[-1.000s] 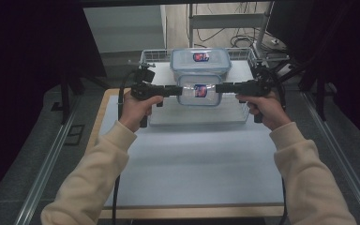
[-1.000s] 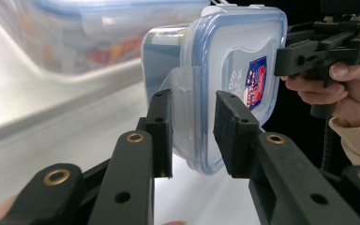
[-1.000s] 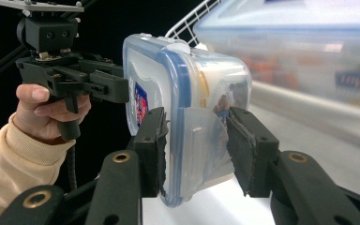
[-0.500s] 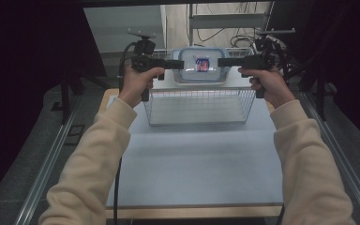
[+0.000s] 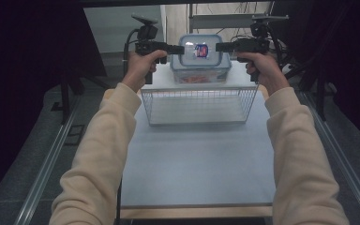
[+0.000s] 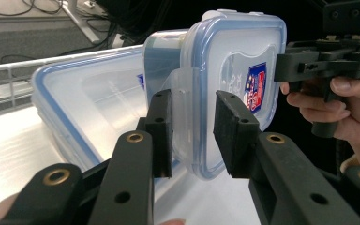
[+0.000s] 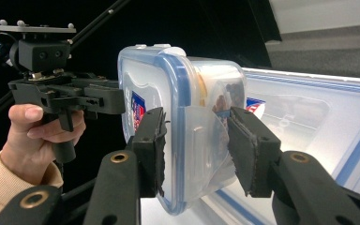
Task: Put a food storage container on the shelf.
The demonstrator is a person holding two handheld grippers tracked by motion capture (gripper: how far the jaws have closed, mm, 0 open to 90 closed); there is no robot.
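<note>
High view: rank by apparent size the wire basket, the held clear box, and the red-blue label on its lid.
1. White wire-mesh basket, largest.
2. Clear plastic box with blue-rimmed lid; held nearer the camera, so true size is unsure.
3. Red-blue label, smallest.

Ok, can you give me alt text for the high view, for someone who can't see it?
Two hand-held grippers, left and right, hold a clear lidded food container from both sides above a table. An empty wire basket sits on the table just below it, nearer the person.

Box (image 5: 199, 58): clear, blue-rimmed lid, red-and-blue label. Basket (image 5: 198, 106): white wire. Sleeves (image 5: 104, 154): cream. Grippers: black. Table (image 5: 197, 164): pale grey.
</note>
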